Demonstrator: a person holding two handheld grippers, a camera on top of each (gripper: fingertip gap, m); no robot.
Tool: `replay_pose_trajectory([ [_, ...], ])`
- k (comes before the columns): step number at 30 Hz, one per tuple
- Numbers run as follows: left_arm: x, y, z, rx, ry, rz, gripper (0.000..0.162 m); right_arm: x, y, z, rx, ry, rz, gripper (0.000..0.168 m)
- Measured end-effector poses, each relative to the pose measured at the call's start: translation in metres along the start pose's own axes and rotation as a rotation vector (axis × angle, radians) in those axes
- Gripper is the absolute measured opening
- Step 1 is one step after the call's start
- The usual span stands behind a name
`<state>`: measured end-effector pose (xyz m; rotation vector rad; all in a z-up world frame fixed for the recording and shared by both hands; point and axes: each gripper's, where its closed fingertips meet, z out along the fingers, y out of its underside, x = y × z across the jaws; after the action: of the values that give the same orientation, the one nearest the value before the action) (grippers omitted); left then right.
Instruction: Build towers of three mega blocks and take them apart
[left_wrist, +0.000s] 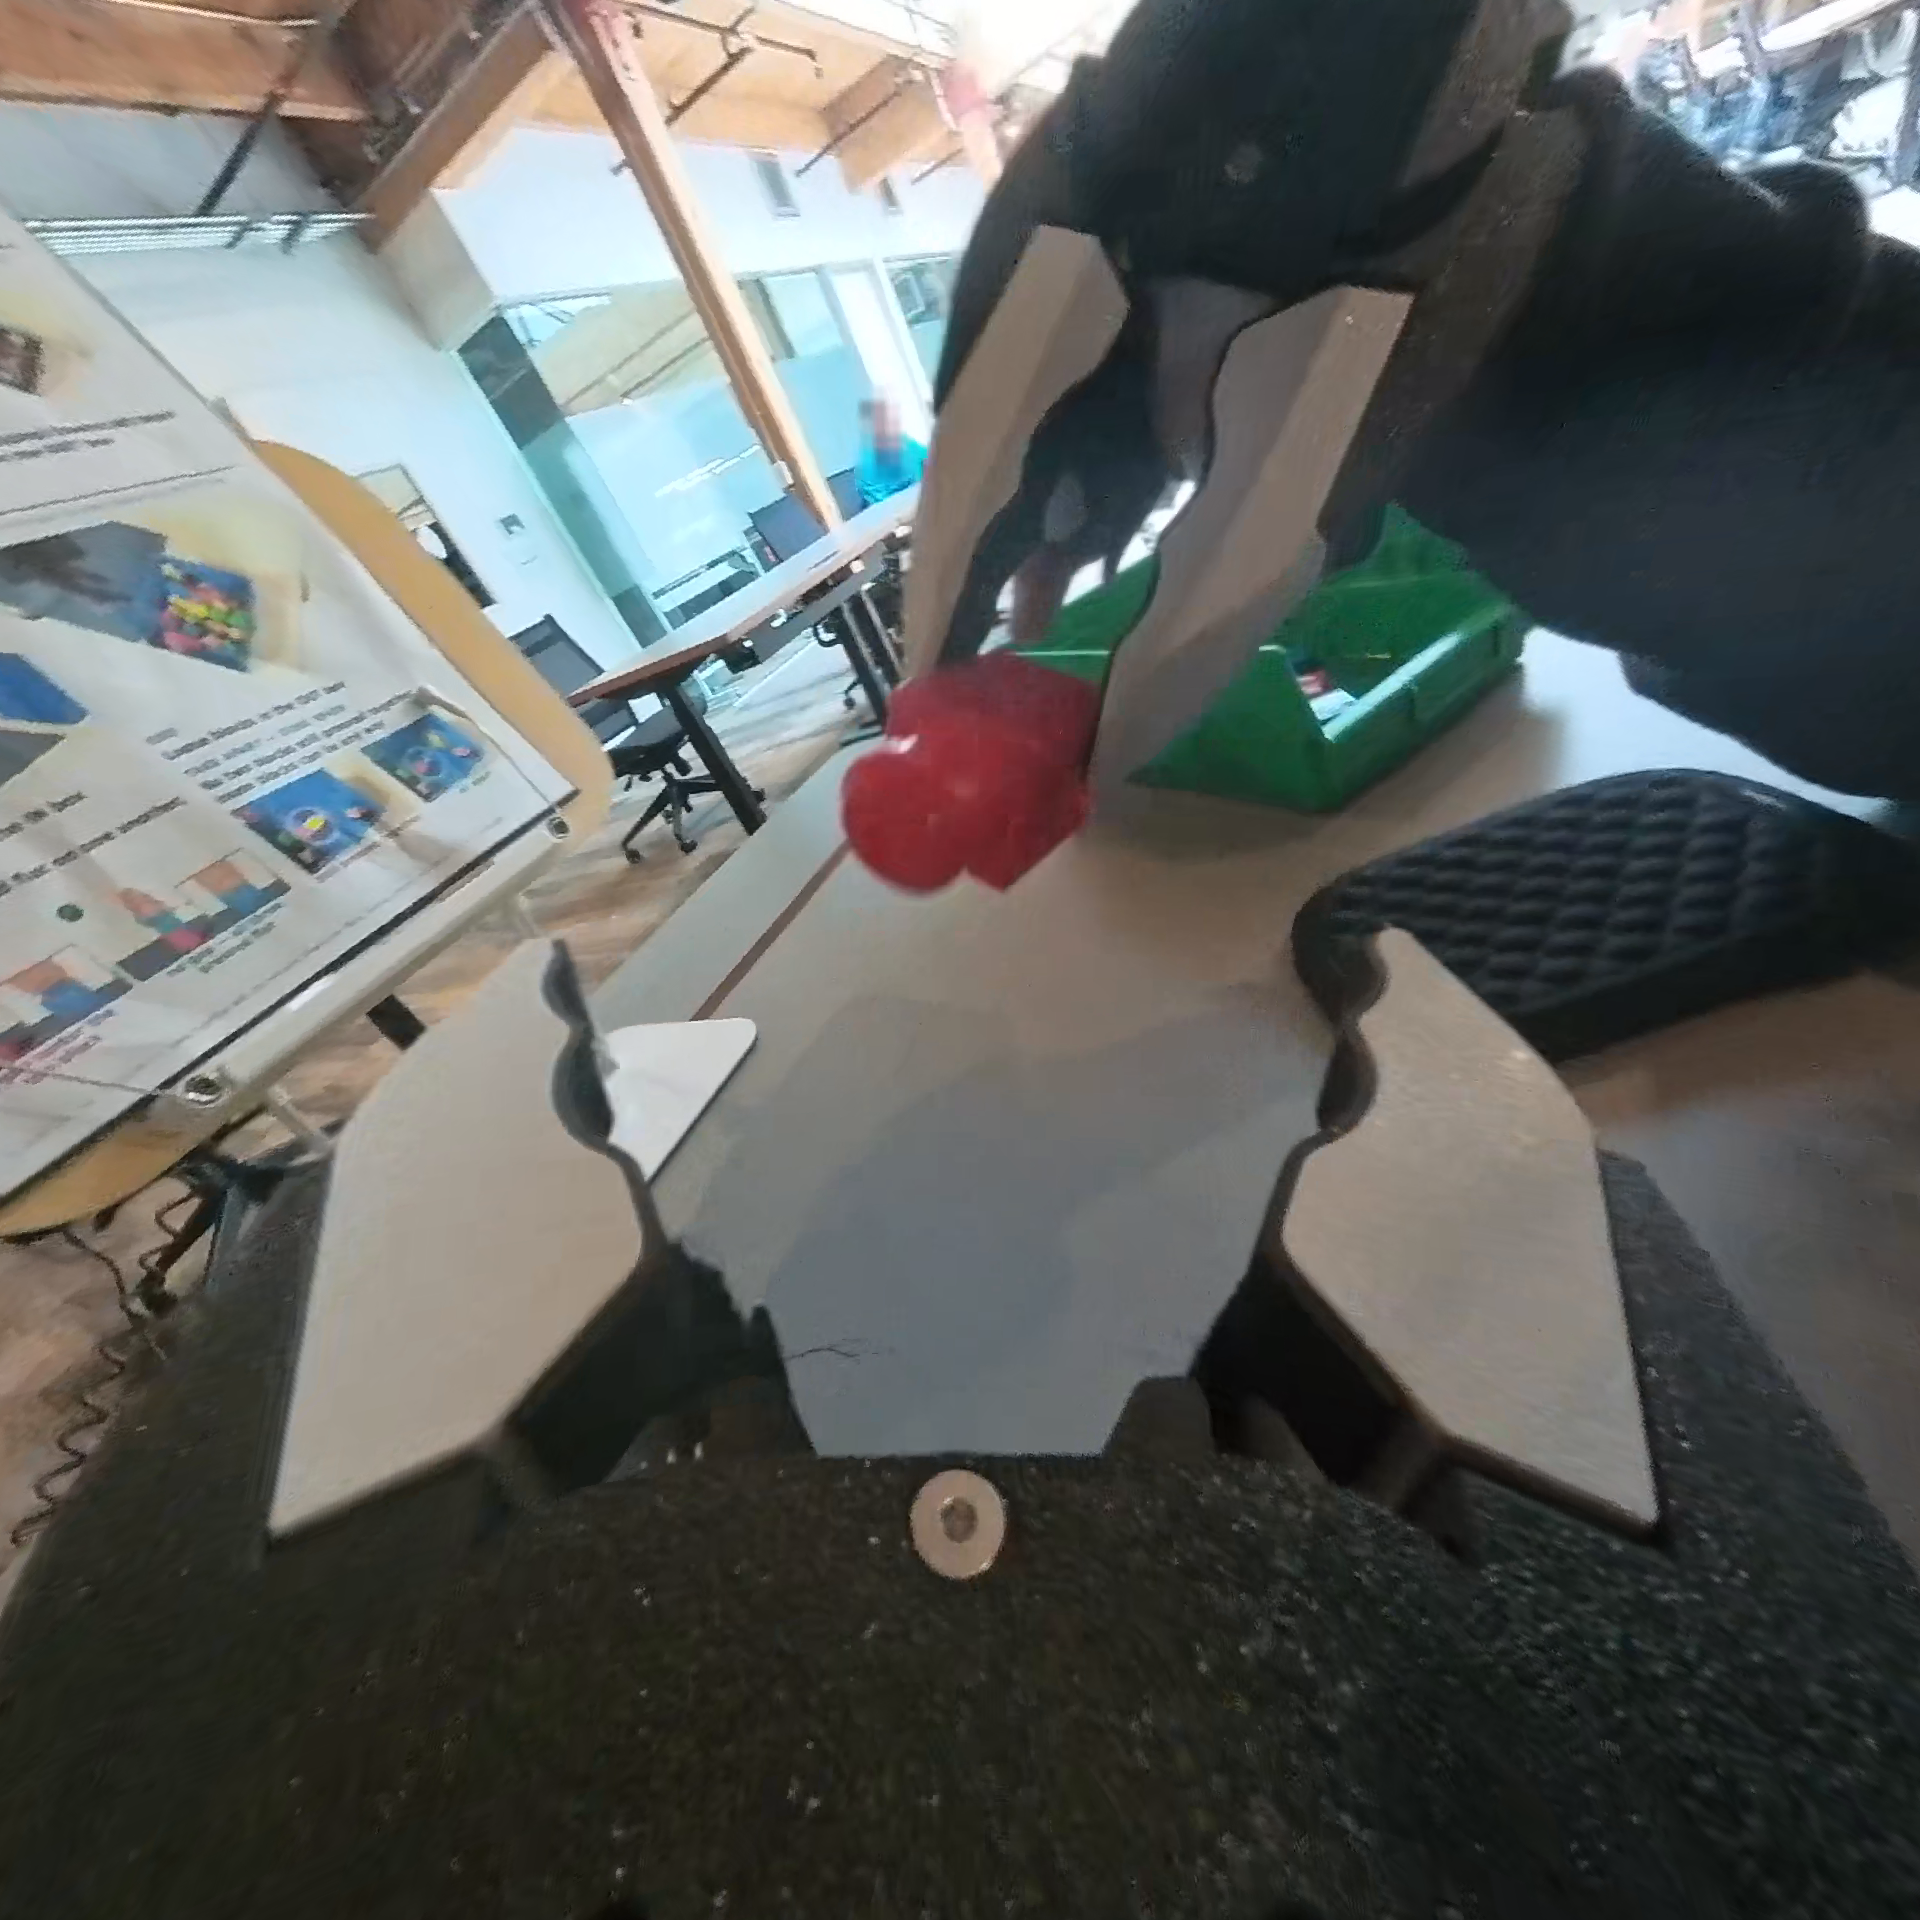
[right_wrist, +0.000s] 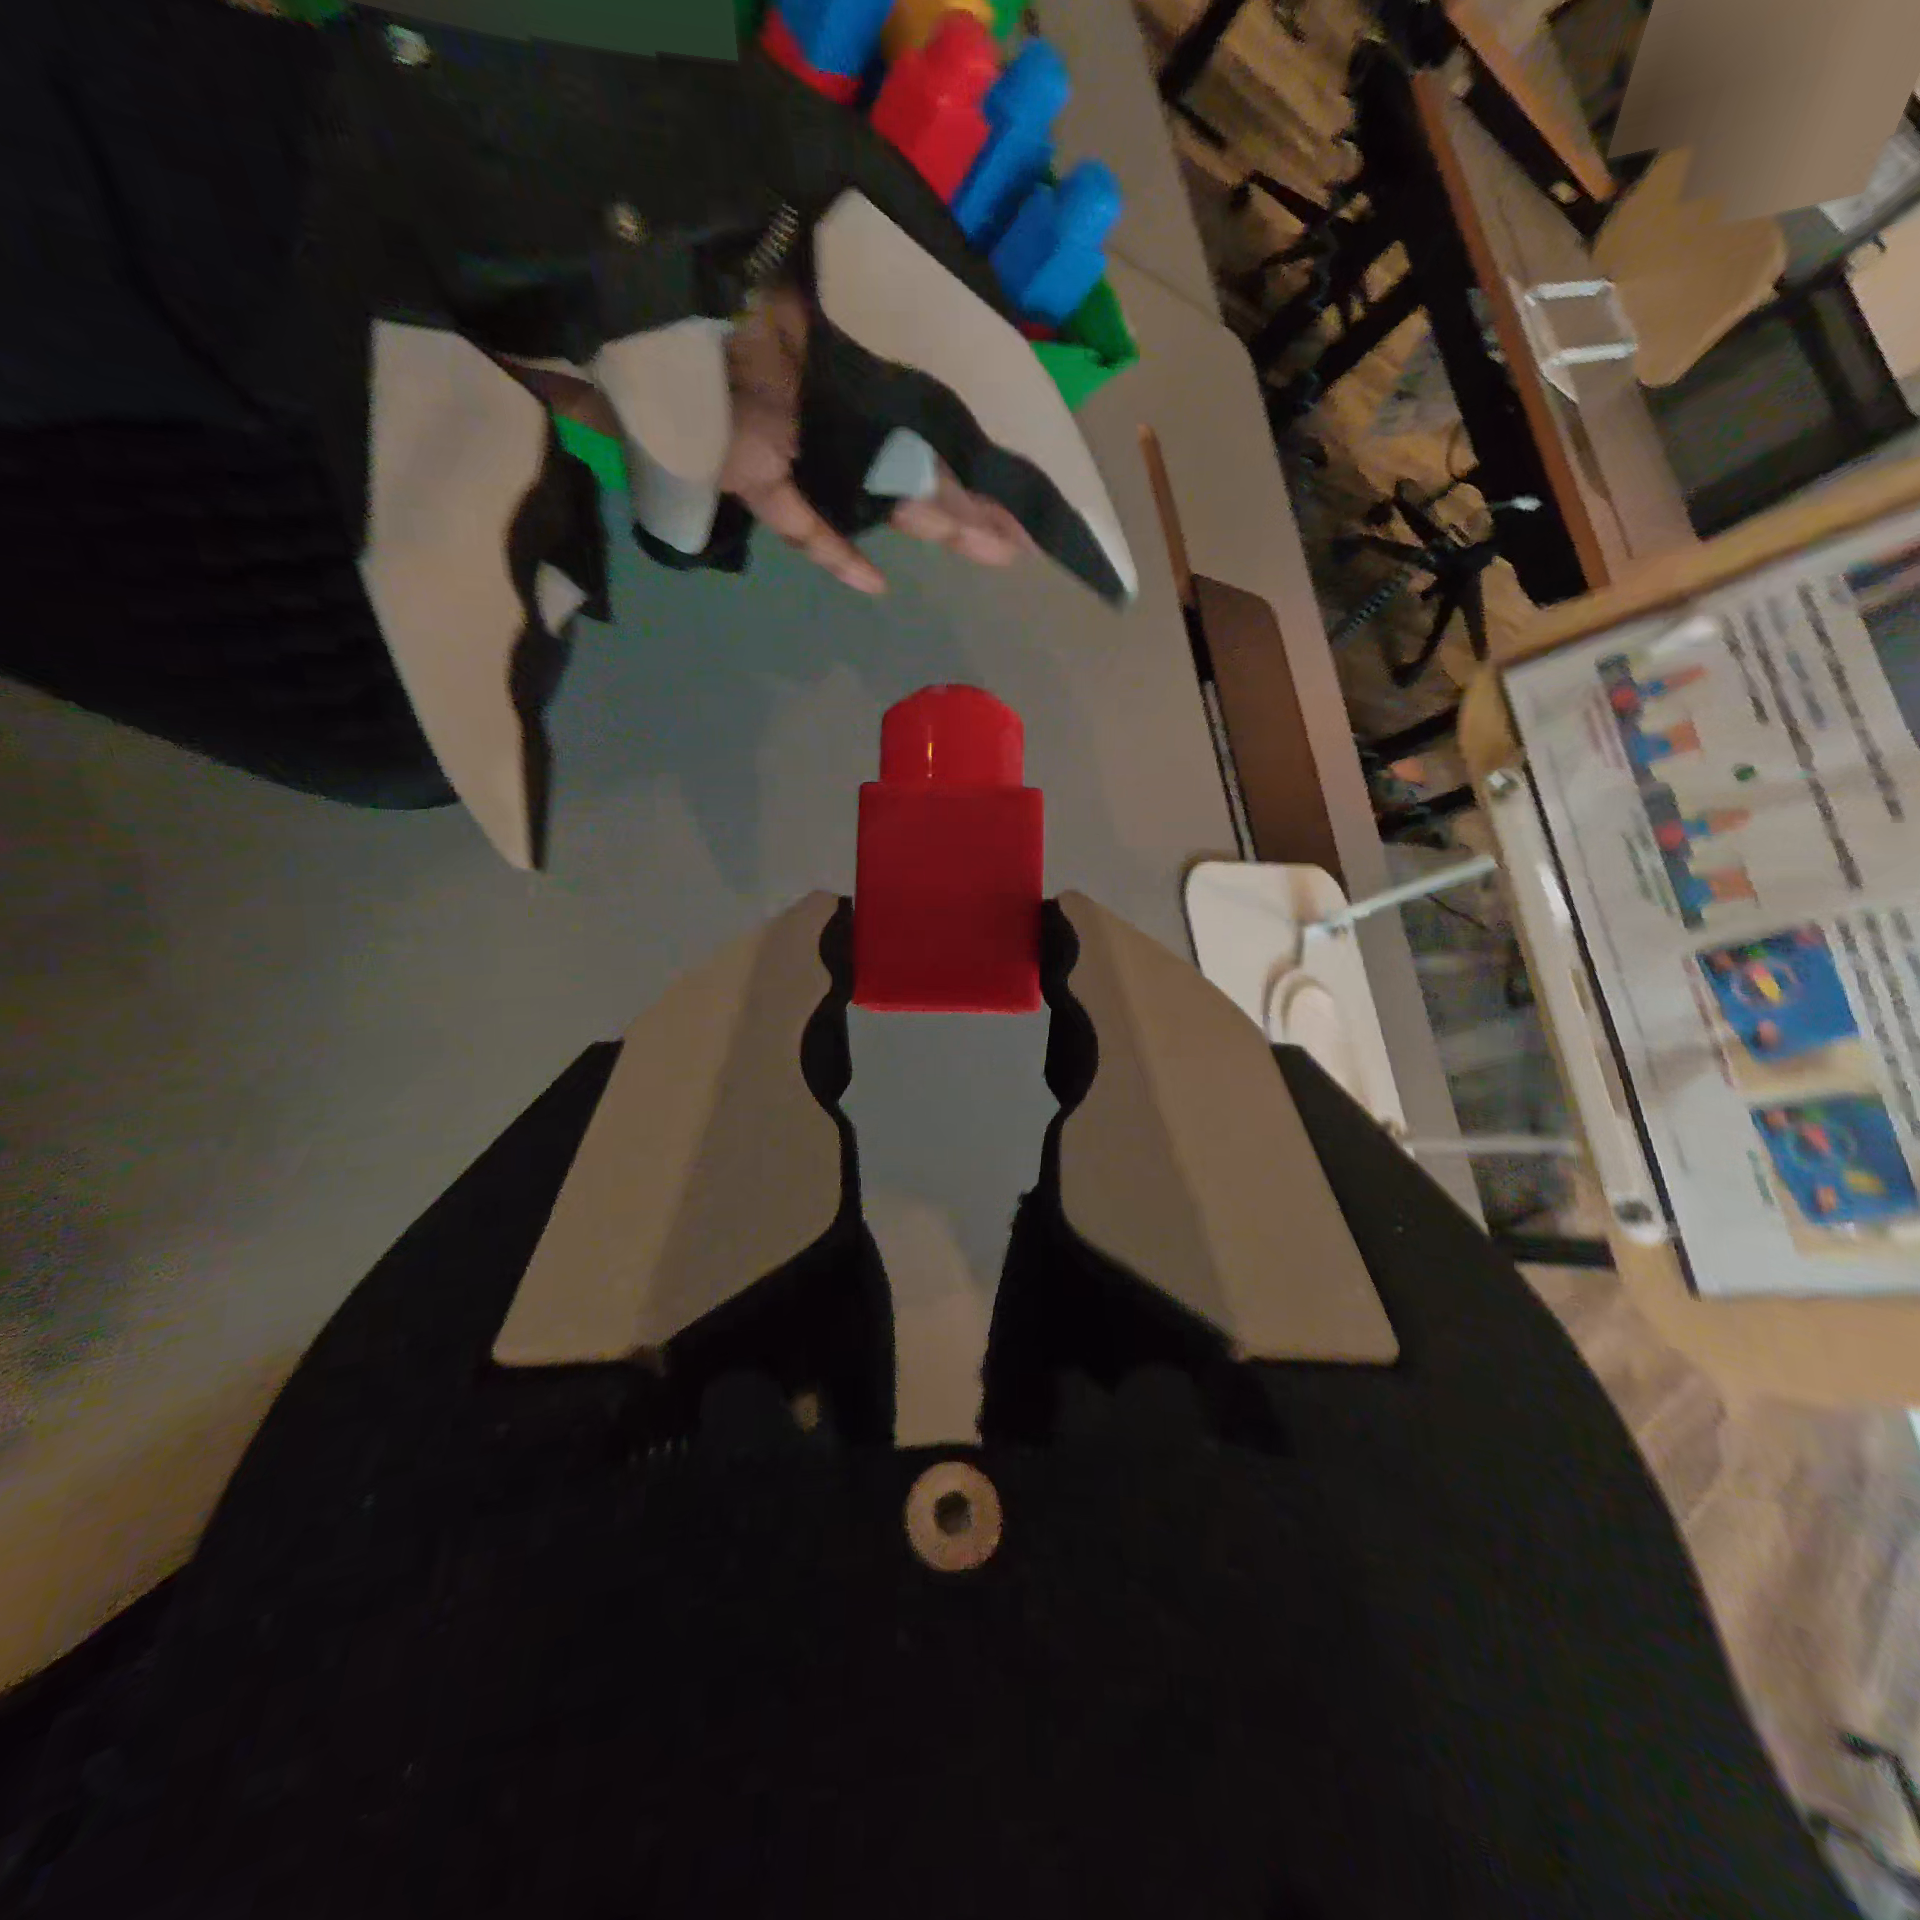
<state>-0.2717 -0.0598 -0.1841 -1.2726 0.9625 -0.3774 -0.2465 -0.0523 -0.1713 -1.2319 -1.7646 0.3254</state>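
The right gripper (right_wrist: 948, 940) was clenched on a single red block (right_wrist: 945, 904), its stud pointing away from the camera, held above the bare grey counter (right_wrist: 260, 1039) at the centre of the right wrist view. In the left wrist view the same block (left_wrist: 971, 774) showed blurred at mid-frame, pinched between the right gripper's (left_wrist: 1023, 686) tips. The left gripper (left_wrist: 951, 1039) hung released and empty, its jaws spread wide at the lower middle of that view. A green bin (left_wrist: 1351, 717) sat on the counter at the right behind the block; in the right wrist view more red and blue blocks (right_wrist: 997, 156) lay piled at the top centre. No stacked tower showed anywhere, so the build looked barely begun: judging by this, one block was in hand and two more remained to be joined, with dismantling after that.
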Motion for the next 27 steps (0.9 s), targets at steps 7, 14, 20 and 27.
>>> replay_pose_trajectory([
  [7,-0.020,0.004,0.000,-0.035,-0.115,-0.019,0.144,0.062,0.074,-0.066,-0.124,0.266,0.239,0.034],
  [14,-0.018,0.006,0.001,-0.045,-0.110,-0.010,0.141,0.106,0.225,-0.173,-0.459,0.553,0.599,0.034],
  [20,-0.019,0.006,0.001,-0.051,-0.119,-0.002,0.140,0.087,0.337,-0.234,-0.714,0.651,0.904,0.034],
  [27,-0.020,0.007,0.000,-0.052,-0.122,0.000,0.137,0.037,0.396,-0.263,-0.982,0.640,1.041,0.034],
])
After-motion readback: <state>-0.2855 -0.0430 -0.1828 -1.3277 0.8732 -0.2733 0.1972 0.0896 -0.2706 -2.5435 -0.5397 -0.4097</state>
